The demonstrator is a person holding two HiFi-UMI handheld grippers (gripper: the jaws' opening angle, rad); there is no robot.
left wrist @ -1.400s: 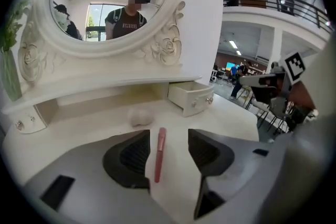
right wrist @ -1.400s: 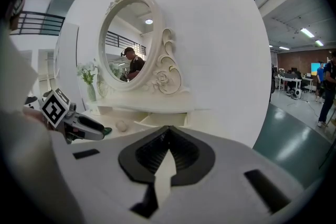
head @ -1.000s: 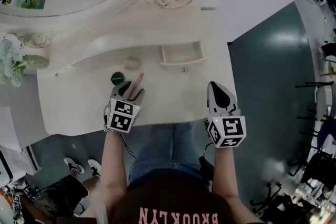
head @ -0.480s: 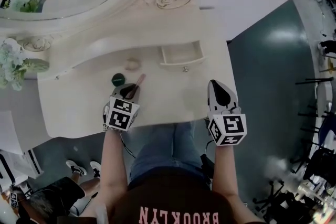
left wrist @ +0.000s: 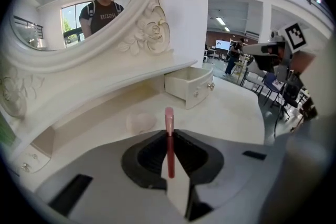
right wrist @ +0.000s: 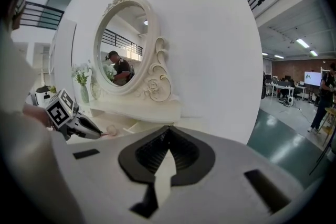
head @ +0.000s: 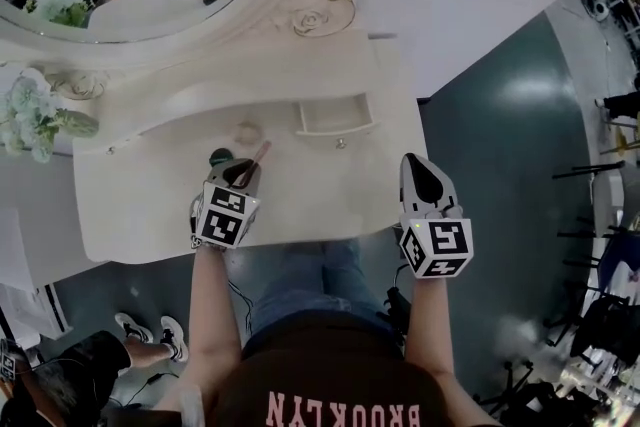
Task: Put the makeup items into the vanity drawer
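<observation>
- Head view: even, diffuse light from overhead. The white vanity top (head: 330, 185) reads pale and low in contrast, with faint shadows. A soft bright sheen lies on the teal floor (head: 535, 90).
- Left gripper view: strong barrel distortion, with black vignetting at the corners. The pink tube (left wrist: 169, 155) clamped in the left gripper (left wrist: 169, 134) is fairly sharp, while the grey body nearest the lens is blurred.
- Right gripper view: the same curved edges. Ceiling strip lights (right wrist: 303, 43) glare at right, and the white wall (right wrist: 210, 44) is bright and evenly lit.

"BROOKLYN" printed on shirt (head: 340, 412), 6 o'clock in head view, seen upside down. Same print reflected in mirror (left wrist: 63, 13), left gripper view: too blurred to be read.
</observation>
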